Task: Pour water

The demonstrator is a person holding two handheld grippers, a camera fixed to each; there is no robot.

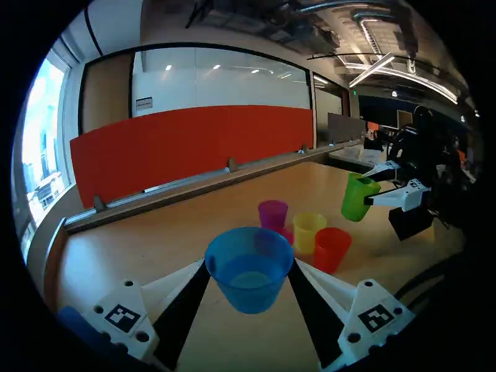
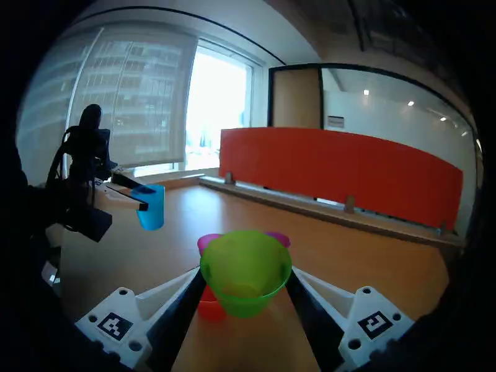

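**Two cups held up, contents hard to read**

My left gripper [image 1: 249, 265] has both fingers pressed on the blue cup [image 1: 249, 286]. The jaws stand as wide as the cup, which sits upright above the wooden table [image 1: 149, 248]. A paler patch shows through its translucent wall near the bottom, but I cannot tell whether that is water.

My right gripper [image 2: 246, 278] clamps the green cup [image 2: 246, 261] the same way, upright, with a finger on each side. There is a yellowish tint in its base, and I cannot tell if that is liquid or something seen through the plastic. The two held cups are well apart.

A purple cup [image 1: 273, 214], a yellow cup [image 1: 308, 230] and a red cup [image 1: 330, 248] stand close together on the table. A scrap of pink just past the blue cup's rim is too hidden to name.

In the right gripper view the green cup covers most of that cluster. Purple rim peeks out on either side of it, and part of the red cup shows at its lower left.

The hand holding my left gripper is a dark shape against the bright window [image 2: 217, 111], so its details are lost. An orange-red partition [image 1: 186, 142] runs along the table's far edge.
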